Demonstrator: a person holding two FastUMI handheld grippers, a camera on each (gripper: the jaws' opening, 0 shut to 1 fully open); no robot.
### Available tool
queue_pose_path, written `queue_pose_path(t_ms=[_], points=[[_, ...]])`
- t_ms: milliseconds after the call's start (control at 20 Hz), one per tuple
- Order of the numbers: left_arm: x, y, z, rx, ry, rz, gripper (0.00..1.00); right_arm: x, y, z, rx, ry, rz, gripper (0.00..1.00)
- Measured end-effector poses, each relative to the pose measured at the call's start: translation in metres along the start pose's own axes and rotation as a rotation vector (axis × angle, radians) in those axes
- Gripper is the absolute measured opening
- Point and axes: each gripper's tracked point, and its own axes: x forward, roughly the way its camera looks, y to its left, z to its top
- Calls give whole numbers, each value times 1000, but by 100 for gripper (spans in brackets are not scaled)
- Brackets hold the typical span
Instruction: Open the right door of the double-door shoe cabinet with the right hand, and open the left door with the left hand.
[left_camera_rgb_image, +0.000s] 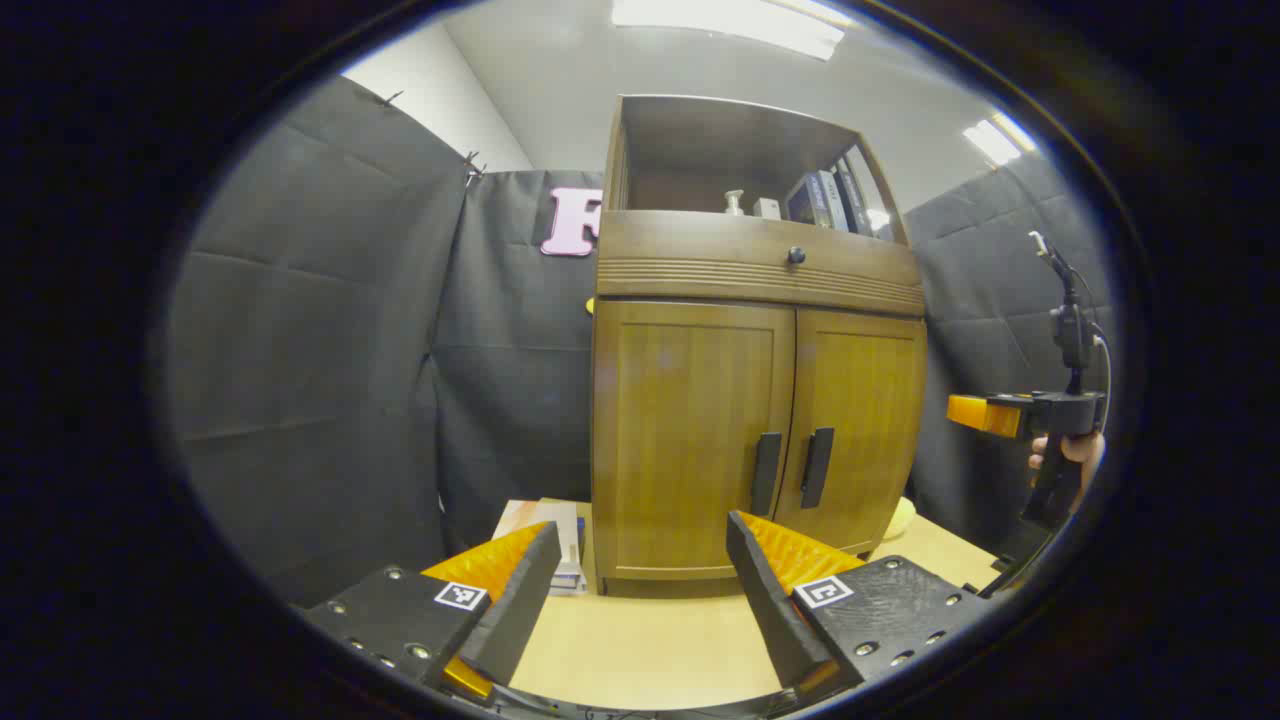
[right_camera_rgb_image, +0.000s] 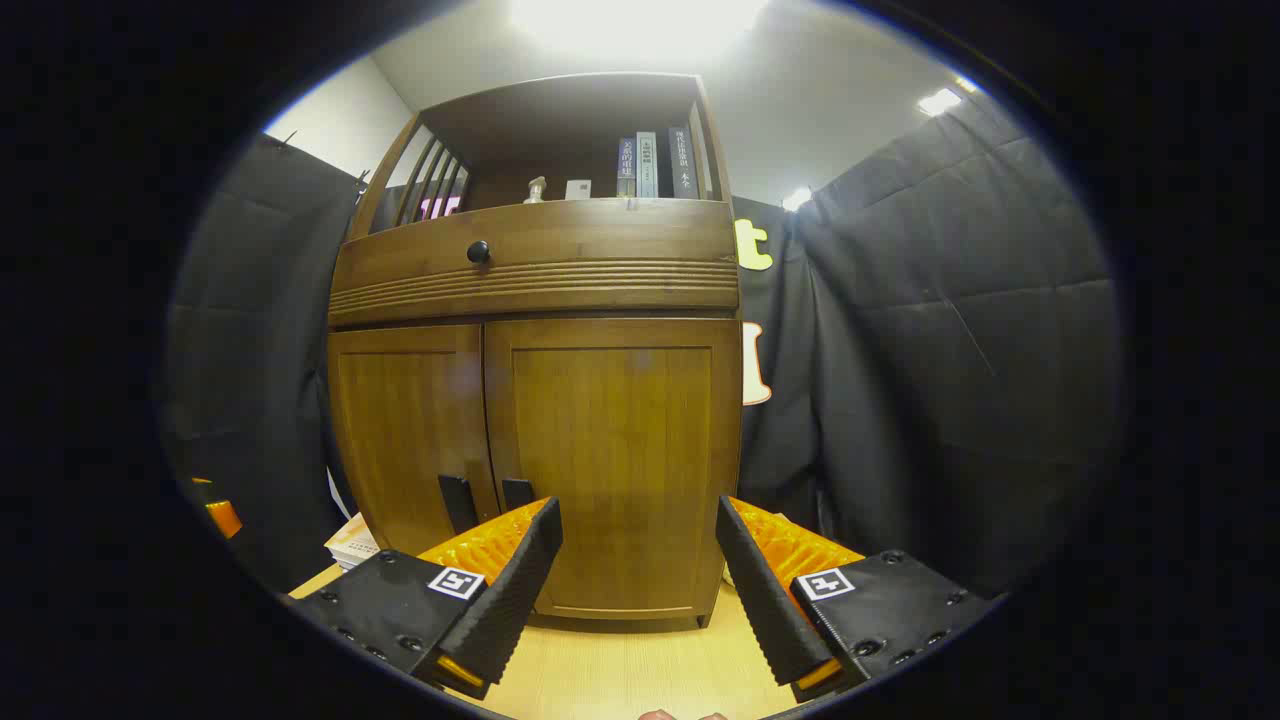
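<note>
A brown wooden shoe cabinet (left_camera_rgb_image: 750, 430) (right_camera_rgb_image: 540, 440) stands on a light table with both lower doors closed. The left door (left_camera_rgb_image: 690, 440) (right_camera_rgb_image: 405, 440) and the right door (left_camera_rgb_image: 860, 430) (right_camera_rgb_image: 615, 460) each carry a dark vertical handle near the centre seam: left handle (left_camera_rgb_image: 765, 473) (right_camera_rgb_image: 456, 503), right handle (left_camera_rgb_image: 816, 467) (right_camera_rgb_image: 516, 493). My left gripper (left_camera_rgb_image: 640, 540) is open, well short of the left door. My right gripper (right_camera_rgb_image: 638, 520) is open in front of the right door, touching nothing. The right gripper, held by a hand (left_camera_rgb_image: 1065, 450), also shows at the far right of the left gripper view.
A drawer with a round knob (left_camera_rgb_image: 796, 255) (right_camera_rgb_image: 478, 251) sits above the doors, and an open shelf holds books (right_camera_rgb_image: 655, 165) and a small bottle (left_camera_rgb_image: 734, 203). A stack of books (left_camera_rgb_image: 545, 545) lies on the table (left_camera_rgb_image: 640, 650) left of the cabinet. Black cloth walls surround the booth.
</note>
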Motion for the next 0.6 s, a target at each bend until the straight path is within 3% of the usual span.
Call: queue_pose_path(t_ms=[600], points=[[4,0,-11,-50,-11,-22,96,-24,-26,-16,12,33,-64,98]])
